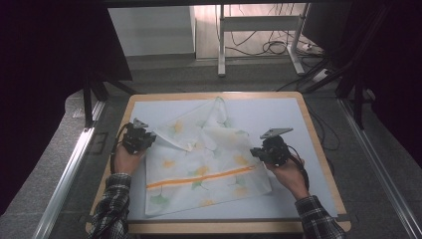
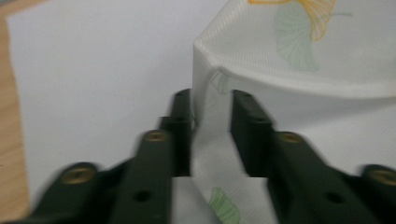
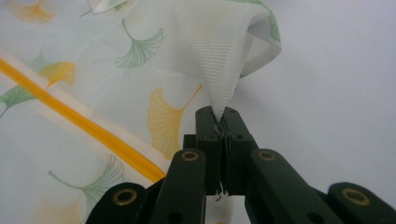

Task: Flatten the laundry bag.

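- We see the table [image 1: 318,149] bearing the mesh cloth [image 1: 209,169] across its middle, its far-left part folded inward; if we drag instead of lifting, the whole sheet could slide toward the 6 o'clock edge.
- The cloth's zipper band [image 1: 199,178] runs from 8 to 3 o'clock; uneven pulls could skew it and spoil the fold line.
- Our right gripper [image 3: 219,122], at 3 o'clock, is clamped tight on a pinched peak of mesh [image 3: 224,70]; a sharp tug could snag the weave.
- Our left gripper [image 2: 211,116], at 9 o'clock, stands narrowly parted around a cloth edge [image 2: 210,140], pads not pressing; that side could drop, we judge.
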Available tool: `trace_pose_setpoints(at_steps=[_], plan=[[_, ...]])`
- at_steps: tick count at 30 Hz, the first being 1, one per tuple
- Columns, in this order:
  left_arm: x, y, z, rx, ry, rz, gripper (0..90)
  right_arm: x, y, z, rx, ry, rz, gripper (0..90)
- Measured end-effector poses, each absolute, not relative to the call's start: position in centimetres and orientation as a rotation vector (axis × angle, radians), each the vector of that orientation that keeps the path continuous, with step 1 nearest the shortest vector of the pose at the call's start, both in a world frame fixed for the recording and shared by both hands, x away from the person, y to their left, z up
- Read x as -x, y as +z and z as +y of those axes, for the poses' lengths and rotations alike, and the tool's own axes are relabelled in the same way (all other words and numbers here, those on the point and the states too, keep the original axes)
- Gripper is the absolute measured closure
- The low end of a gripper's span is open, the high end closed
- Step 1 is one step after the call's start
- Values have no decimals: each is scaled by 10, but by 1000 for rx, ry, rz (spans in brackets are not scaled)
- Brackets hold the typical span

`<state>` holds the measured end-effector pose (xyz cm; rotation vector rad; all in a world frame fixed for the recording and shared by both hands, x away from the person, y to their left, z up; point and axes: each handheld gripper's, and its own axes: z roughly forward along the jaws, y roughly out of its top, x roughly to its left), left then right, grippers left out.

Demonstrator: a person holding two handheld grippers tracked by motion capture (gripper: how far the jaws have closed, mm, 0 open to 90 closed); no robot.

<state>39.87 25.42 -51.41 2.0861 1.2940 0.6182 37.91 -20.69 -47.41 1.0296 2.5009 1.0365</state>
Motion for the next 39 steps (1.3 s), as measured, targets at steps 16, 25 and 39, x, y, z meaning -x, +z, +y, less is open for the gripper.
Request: trace_pose_setpoints(at_steps=[16, 25, 39], plan=[[-393, -495, 174, -2157, 450, 969, 447, -354, -488, -249, -1150, 1022, 2500, 626], [-407, -519, 107, -2269, 327, 864, 428, -354, -488, -248, -1142, 1040, 2469, 553], [-408, -512, 120, -2207, 385, 924, 878, -379, -493, -230, -1146, 1020, 2506, 671]])
